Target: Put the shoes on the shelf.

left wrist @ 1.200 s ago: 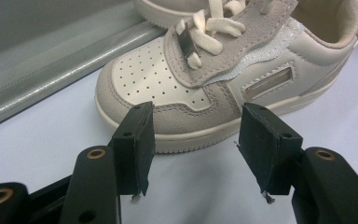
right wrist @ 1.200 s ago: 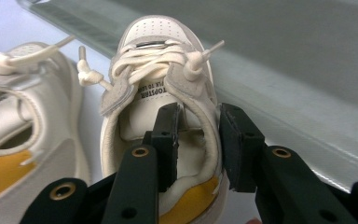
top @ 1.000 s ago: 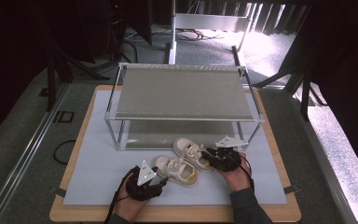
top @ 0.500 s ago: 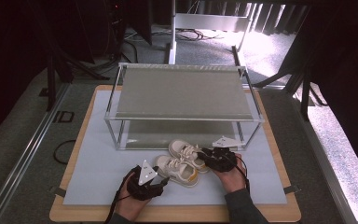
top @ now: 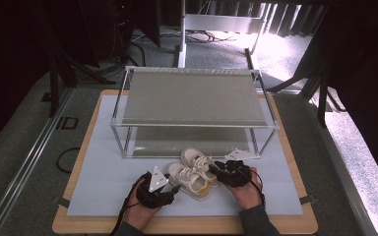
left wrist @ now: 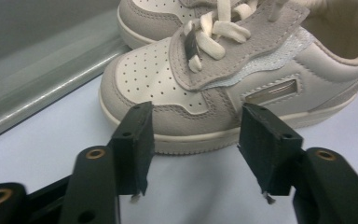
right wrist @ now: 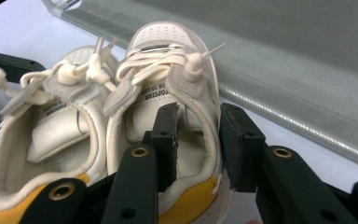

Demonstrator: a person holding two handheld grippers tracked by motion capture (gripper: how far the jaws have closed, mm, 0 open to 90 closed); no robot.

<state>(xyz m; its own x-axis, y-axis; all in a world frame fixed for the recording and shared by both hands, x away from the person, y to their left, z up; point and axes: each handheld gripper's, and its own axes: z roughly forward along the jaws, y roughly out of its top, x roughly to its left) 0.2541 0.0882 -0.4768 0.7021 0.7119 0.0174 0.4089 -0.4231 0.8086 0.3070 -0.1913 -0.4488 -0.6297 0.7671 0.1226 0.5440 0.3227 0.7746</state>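
On the mat at six o'clock from the shelf rack [top: 194,98], two small sneakers sit paired: the right gripper [right wrist: 198,140] clamps the far sneaker [top: 197,158] by its collar wall, seemingly to move it, while the left gripper [left wrist: 193,142], closing, stands apart beside the near sneaker [left wrist: 223,88].

Wooden tabletop [top: 74,227] under a pale mat [top: 103,182], bearing a metal-framed two-tier rack [top: 192,98]. Grey carpet floor [top: 24,142]. Dark curtains behind; bright light falls at right rear.
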